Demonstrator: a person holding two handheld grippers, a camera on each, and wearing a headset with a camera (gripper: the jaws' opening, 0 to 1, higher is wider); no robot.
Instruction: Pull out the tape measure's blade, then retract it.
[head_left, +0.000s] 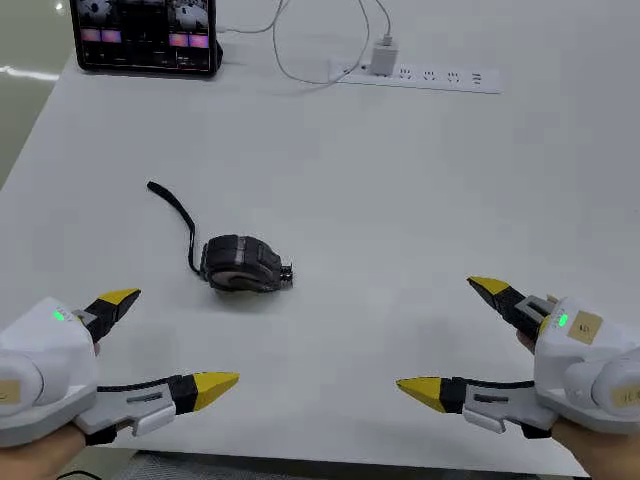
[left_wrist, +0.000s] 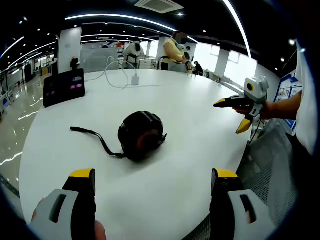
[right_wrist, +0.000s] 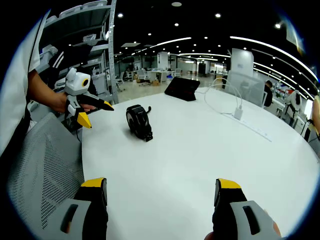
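Between both open grippers, the tape measure (head_left: 243, 265) lies untouched.

tape measure (head_left: 243, 265) on table (head_left: 420, 200) ahead of left gripper (head_left: 175, 340), tablet (head_left: 145, 35) far behind

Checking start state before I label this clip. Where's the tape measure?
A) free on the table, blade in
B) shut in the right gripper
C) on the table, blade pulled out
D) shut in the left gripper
A: the tape measure lies on the table with no blade drawn out, apart from the open left gripper and the open right gripper.
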